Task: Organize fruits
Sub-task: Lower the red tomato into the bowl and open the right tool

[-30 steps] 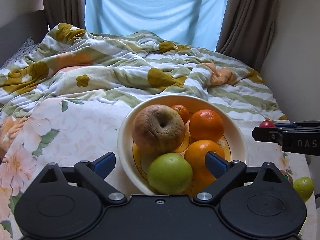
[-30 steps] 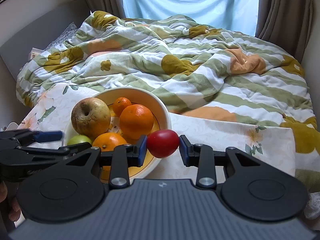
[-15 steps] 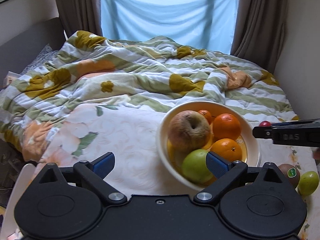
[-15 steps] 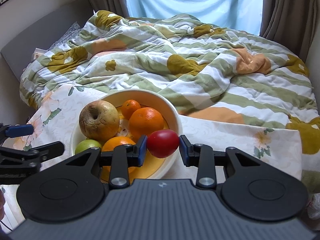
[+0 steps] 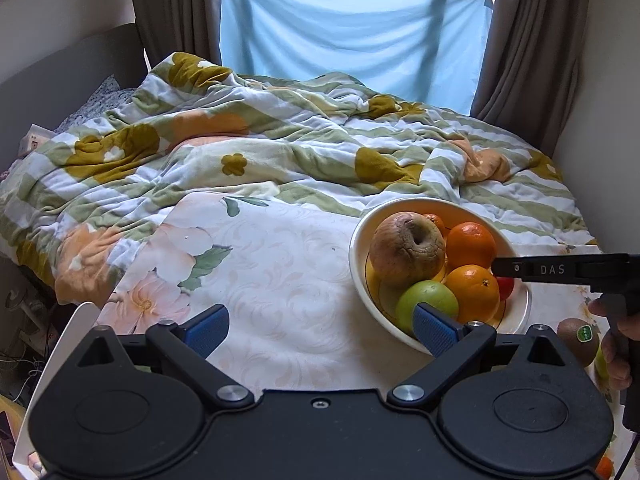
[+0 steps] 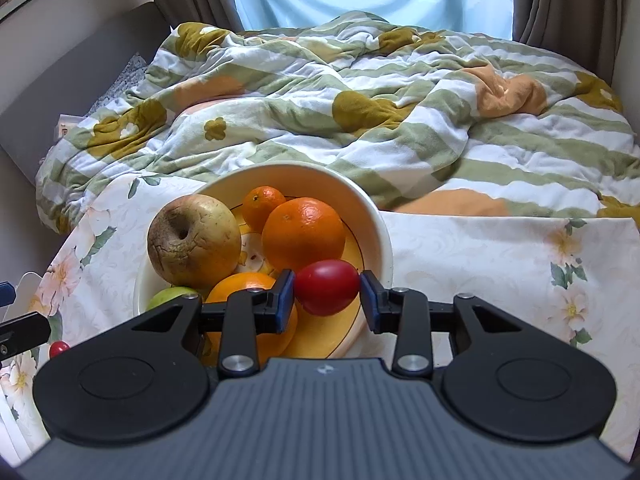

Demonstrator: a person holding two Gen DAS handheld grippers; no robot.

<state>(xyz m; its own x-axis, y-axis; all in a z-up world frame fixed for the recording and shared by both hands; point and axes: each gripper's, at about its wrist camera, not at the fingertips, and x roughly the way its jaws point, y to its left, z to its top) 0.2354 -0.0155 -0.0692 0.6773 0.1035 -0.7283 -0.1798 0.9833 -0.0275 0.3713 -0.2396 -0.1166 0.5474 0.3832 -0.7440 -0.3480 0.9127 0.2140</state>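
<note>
1. Right now the right gripper (image 6: 327, 296) has a red tomato (image 6: 327, 287) between its blue pads (image 6: 285, 300). Jaws have just been opening: left pad touches the fruit, a small gap shows at the right pad.
2. Tomato sits low over the near right part of the bowl (image 6: 382, 240), beside the front orange (image 6: 256, 312).
3. Right gripper points down and forward, its body over the bowl's near edge.
4. Left gripper (image 5: 320, 326) has its fingers spread wide, nothing between them, over bare floral tablecloth (image 5: 272, 280) left of the bowl.
5. In the bowl: wrinkled brown apple (image 6: 194, 240), green apple (image 5: 427, 304), two large oranges and a small one (image 6: 263, 202).
6. Outside the bowl: kiwi (image 5: 576, 340) on the right by the person's hand (image 5: 616, 352); rumpled striped blanket (image 6: 360, 112) behind.
</note>
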